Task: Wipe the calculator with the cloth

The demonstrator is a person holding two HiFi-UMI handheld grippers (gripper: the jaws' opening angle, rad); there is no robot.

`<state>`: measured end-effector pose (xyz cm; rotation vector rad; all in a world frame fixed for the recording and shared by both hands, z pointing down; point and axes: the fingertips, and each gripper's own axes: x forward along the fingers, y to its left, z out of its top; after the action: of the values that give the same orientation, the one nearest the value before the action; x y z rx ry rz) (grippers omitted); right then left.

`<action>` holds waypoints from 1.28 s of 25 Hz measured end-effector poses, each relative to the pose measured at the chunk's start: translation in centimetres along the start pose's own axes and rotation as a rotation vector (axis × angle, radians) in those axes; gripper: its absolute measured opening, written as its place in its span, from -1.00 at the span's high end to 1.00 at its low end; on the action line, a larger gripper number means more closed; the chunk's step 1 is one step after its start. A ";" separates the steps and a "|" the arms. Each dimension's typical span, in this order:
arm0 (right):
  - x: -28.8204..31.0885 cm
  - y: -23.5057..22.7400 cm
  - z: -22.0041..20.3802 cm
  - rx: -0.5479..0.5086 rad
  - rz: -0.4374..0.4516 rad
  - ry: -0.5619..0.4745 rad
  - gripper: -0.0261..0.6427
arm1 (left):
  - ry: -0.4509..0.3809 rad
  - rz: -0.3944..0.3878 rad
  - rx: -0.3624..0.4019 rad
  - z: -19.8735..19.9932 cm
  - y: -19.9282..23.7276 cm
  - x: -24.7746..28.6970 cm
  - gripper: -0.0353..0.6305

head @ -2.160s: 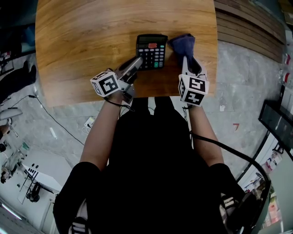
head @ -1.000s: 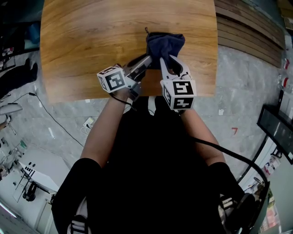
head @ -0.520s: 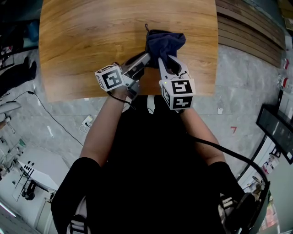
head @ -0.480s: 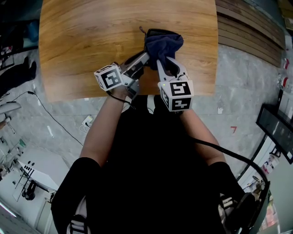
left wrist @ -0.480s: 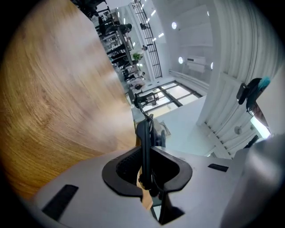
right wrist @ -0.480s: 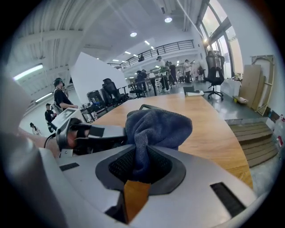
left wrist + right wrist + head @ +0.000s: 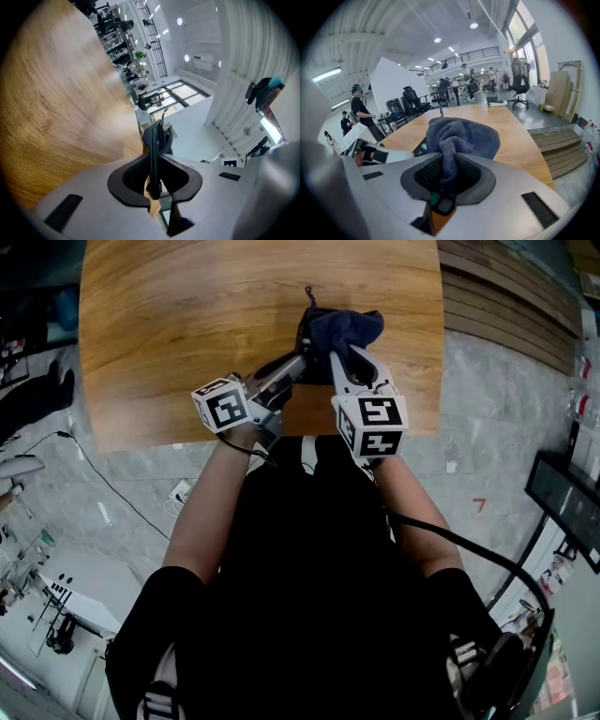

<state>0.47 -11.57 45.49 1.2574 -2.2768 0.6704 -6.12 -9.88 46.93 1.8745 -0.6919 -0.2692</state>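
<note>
On the wooden table [image 7: 187, 324], a dark blue cloth [image 7: 344, 328] lies bunched over the black calculator [image 7: 303, 336], of which only a dark left edge shows. My left gripper [image 7: 298, 360] is shut on the calculator's near edge. In the left gripper view the calculator [image 7: 153, 154] is a thin black slab edge-on between the jaws. My right gripper [image 7: 343, 354] is shut on the cloth. In the right gripper view the cloth [image 7: 461, 136] bulges out of the jaws, and a black corner of the calculator [image 7: 420, 149] peeks out to its left.
Both grippers work close to the table's near edge [image 7: 253, 432]. Grey floor with a cable [image 7: 103, 479] lies at the left and wooden steps [image 7: 511, 306] at the right. People and office chairs [image 7: 520, 75] stand far behind the table.
The cloth, beside the bare calculator at first, now covers it. Over the last second my right gripper rubbed the cloth slightly left, then back right. My left gripper stayed put.
</note>
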 end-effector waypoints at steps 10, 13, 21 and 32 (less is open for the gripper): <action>-2.2 -5.7 -1.9 -0.152 0.064 -0.142 0.71 | -0.158 -0.076 -0.075 4.0 -2.8 -2.2 0.69; -2.5 -3.5 -4.5 -0.322 0.096 -0.158 0.71 | -0.183 -0.125 -0.113 4.1 -4.7 -1.7 0.69; -3.1 0.9 -0.6 -0.101 0.241 -0.425 0.71 | -0.144 -0.212 -0.286 3.5 -5.1 -1.0 0.69; -3.9 1.1 1.2 -0.156 0.211 -0.504 0.71 | -0.110 -0.235 -0.349 3.5 -5.4 -0.8 0.69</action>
<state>1.19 -9.28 42.04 1.2243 -2.8363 0.2477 -6.71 -10.70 40.53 1.6110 -0.4612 -0.6083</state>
